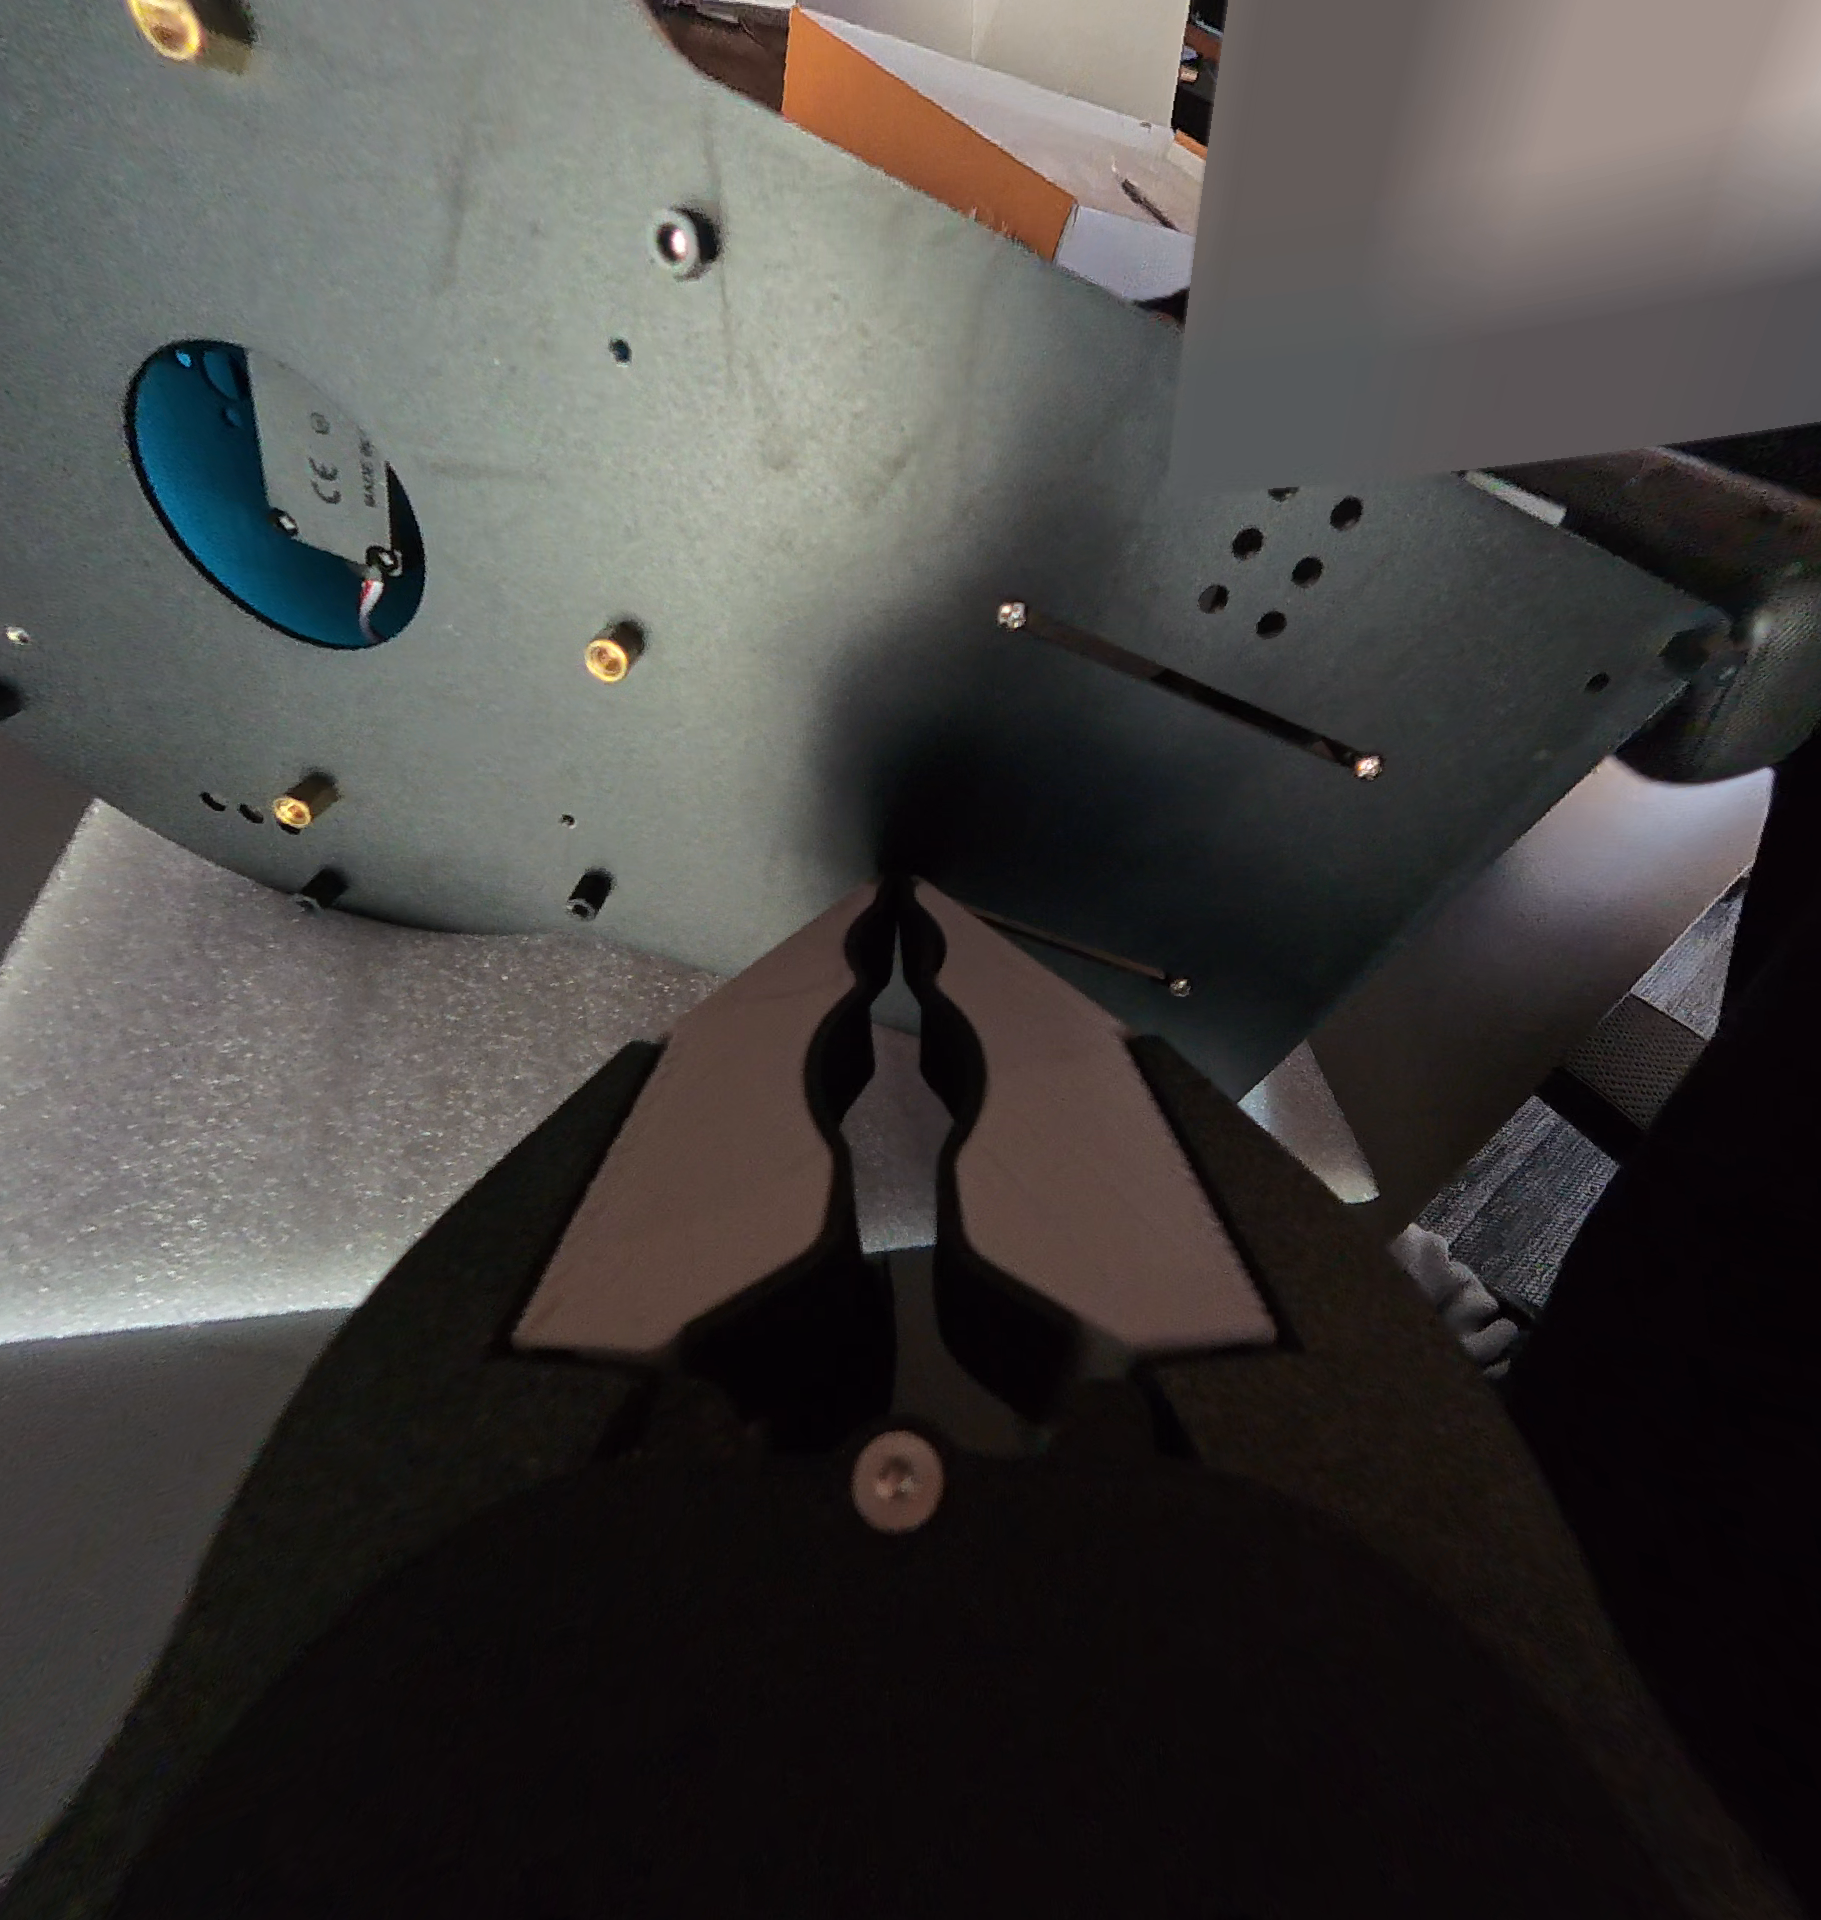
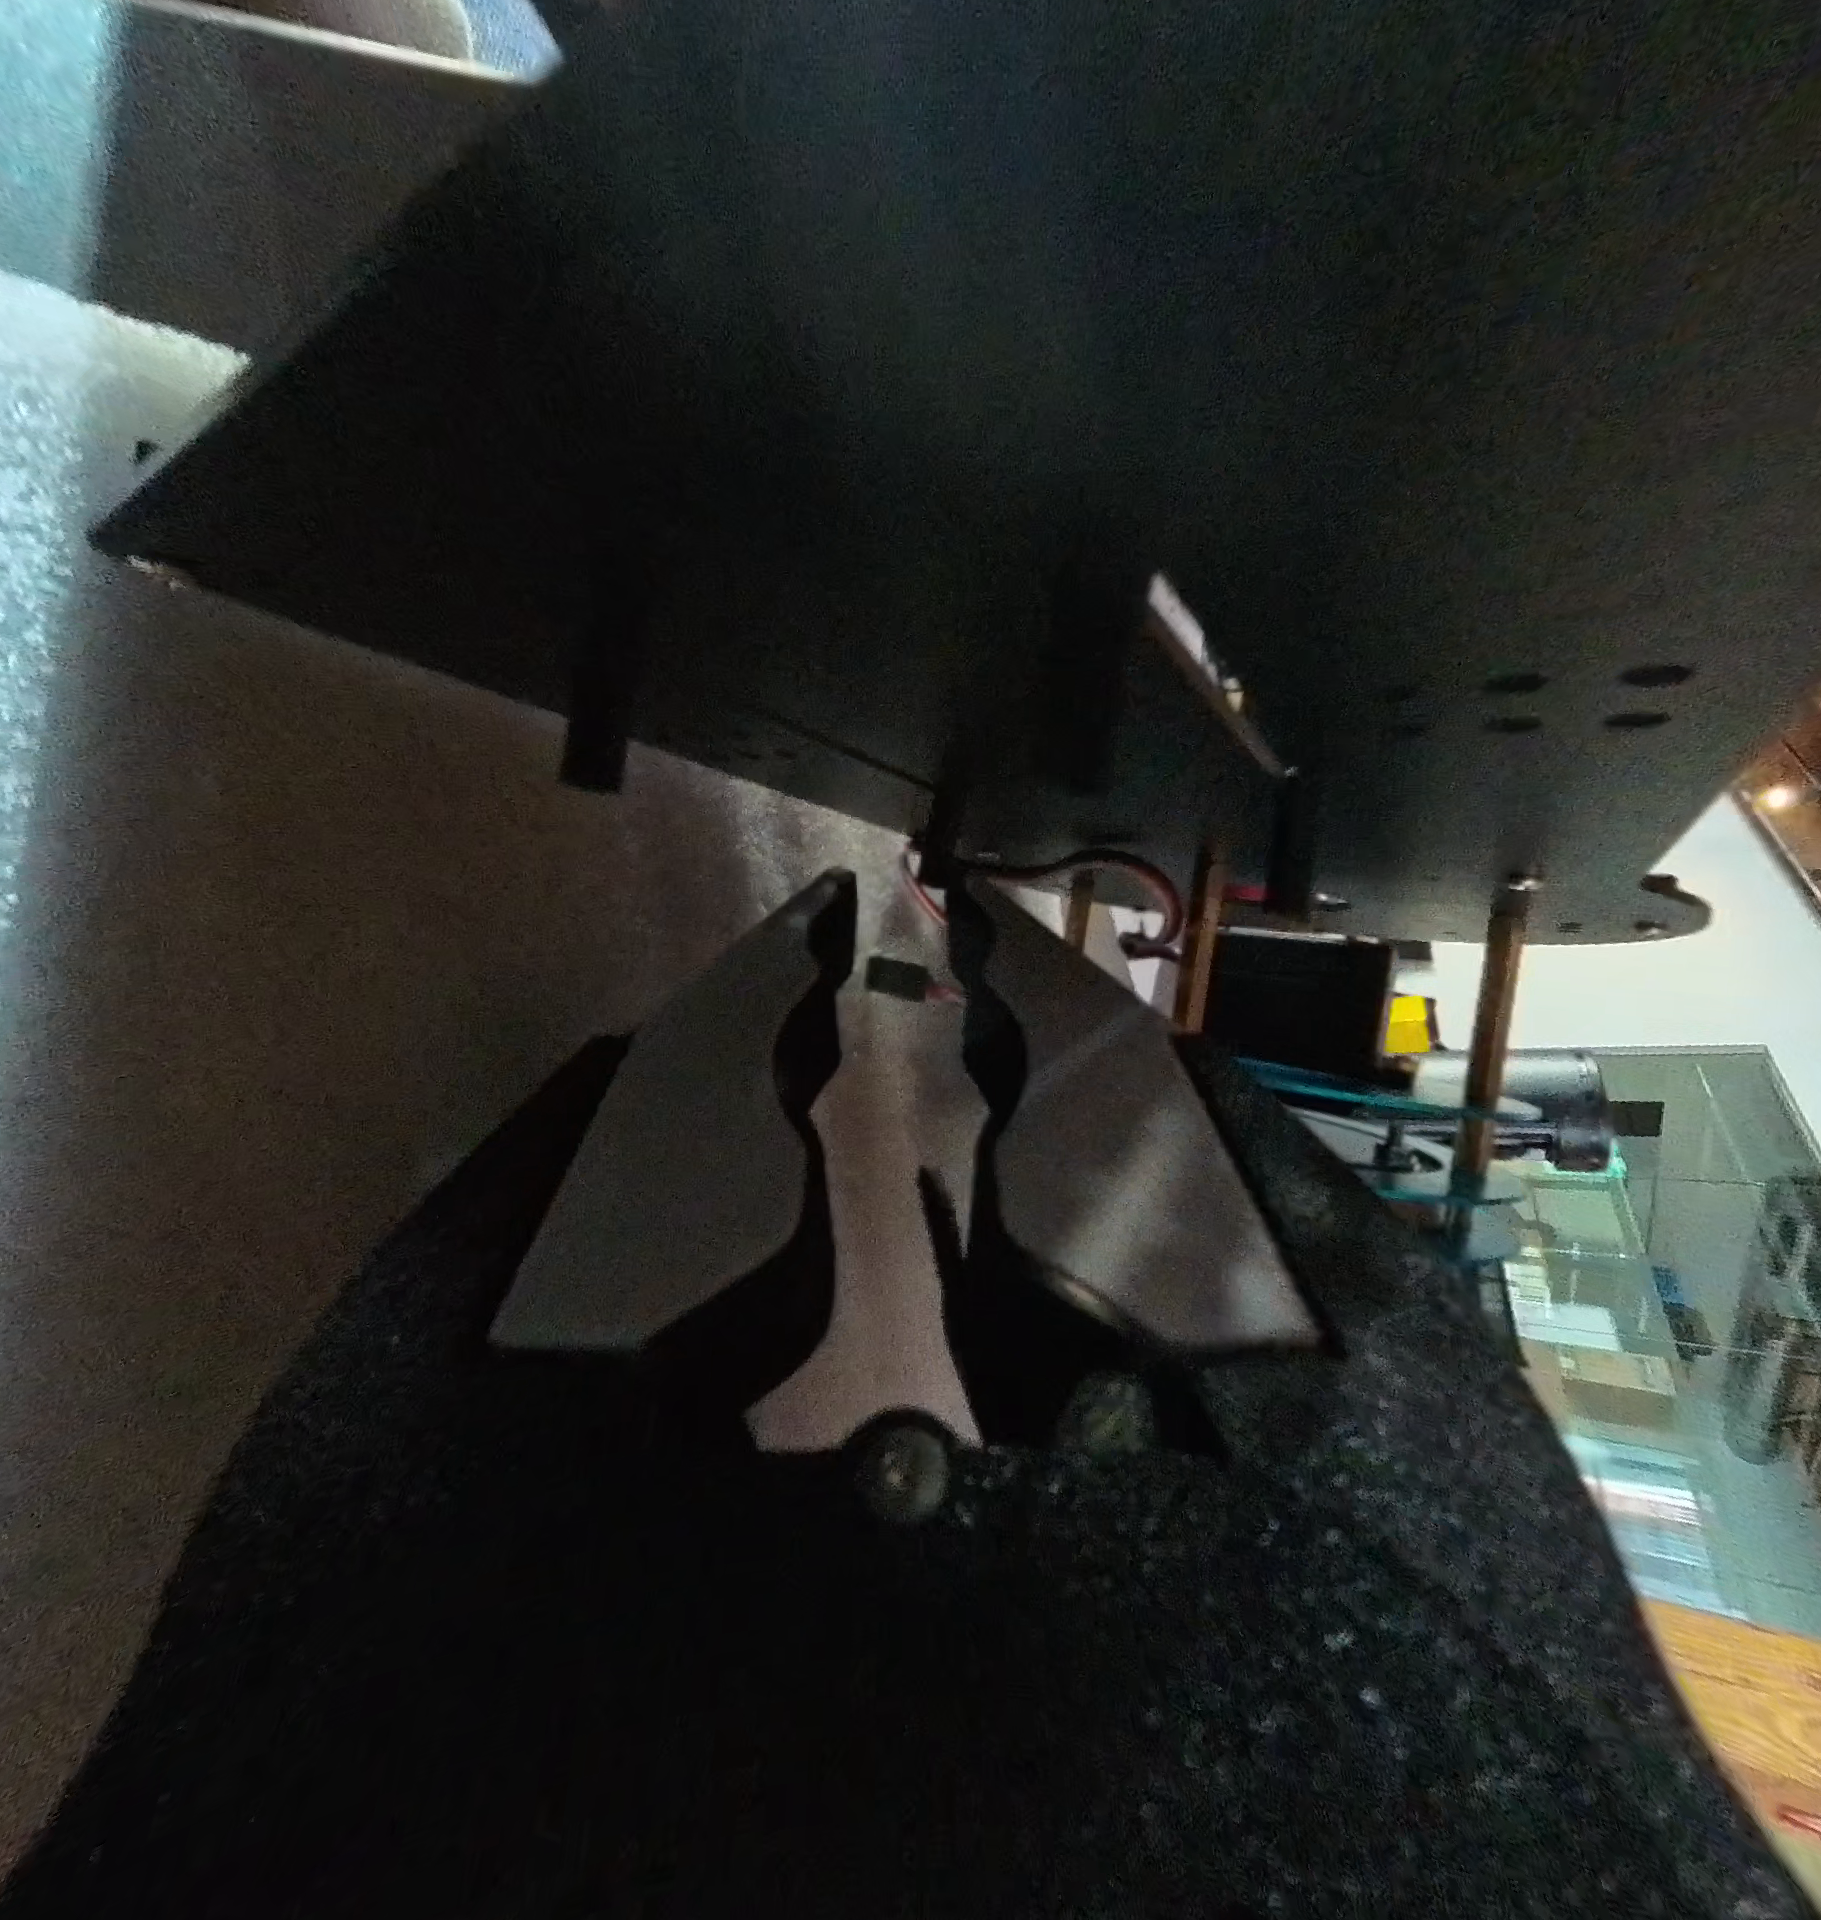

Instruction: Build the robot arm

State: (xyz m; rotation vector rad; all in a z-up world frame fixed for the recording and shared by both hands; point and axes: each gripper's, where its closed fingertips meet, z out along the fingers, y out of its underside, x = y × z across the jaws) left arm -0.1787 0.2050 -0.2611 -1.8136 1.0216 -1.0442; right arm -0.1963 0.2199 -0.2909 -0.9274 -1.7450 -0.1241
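A dark grey metal plate (image 1: 781,499) with a round cutout, brass standoffs (image 1: 611,657) and thin slots fills the left wrist view, tilted up off a white foam sheet (image 1: 262,1091). My left gripper (image 1: 901,899) is shut, its tips together against the plate's face just above its lower edge; nothing shows between them. In the right wrist view the same dark plate (image 2: 989,416) hangs overhead. My right gripper (image 2: 906,888) is open beneath it, jaws a little apart. A black post (image 2: 942,831), red and black wires (image 2: 1093,868) and a small black connector (image 2: 890,977) lie just beyond the tips.
An orange and white box (image 1: 916,135) stands behind the plate. A dark rounded object (image 1: 1779,644) sits at the plate's right corner. Right of my right gripper are a black block (image 2: 1301,987), a yellow part (image 2: 1410,1023), a motor (image 2: 1550,1091) and teal clear plates (image 2: 1405,1112).
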